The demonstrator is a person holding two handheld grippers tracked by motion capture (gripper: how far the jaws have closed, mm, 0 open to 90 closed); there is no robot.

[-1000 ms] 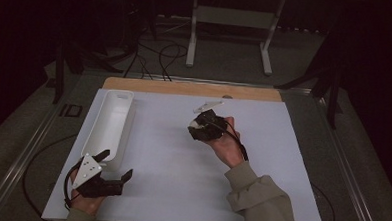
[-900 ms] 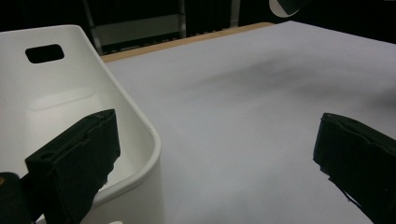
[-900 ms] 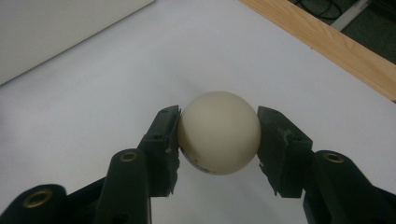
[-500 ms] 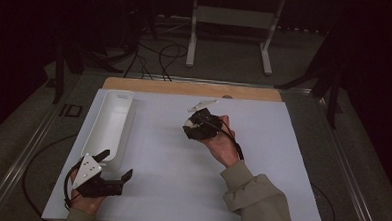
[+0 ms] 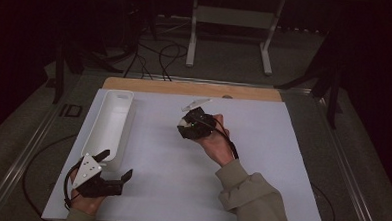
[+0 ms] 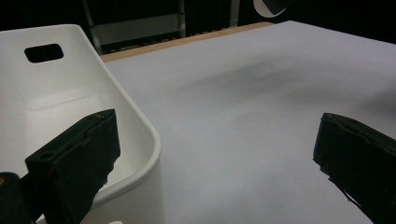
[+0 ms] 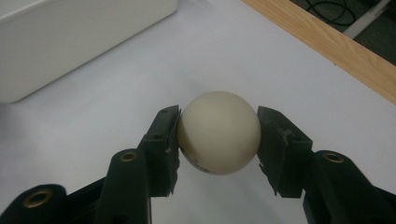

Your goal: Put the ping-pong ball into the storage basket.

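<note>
Holding the ball (image 7: 218,132) tight, the right gripper (image 5: 192,126) is above the table's middle; the tub (image 5: 108,121) (long and white) lies off to its left, nearer the open, empty left gripper (image 5: 112,173).

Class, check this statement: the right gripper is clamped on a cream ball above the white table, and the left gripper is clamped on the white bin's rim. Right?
Not quite. In the left gripper view the left gripper stands open, empty, beside the white bin. The right gripper does clamp the cream ball.

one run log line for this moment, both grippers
right gripper: shut on white ball, above table | left gripper: open, holding nothing, one jaw over white bin
</note>
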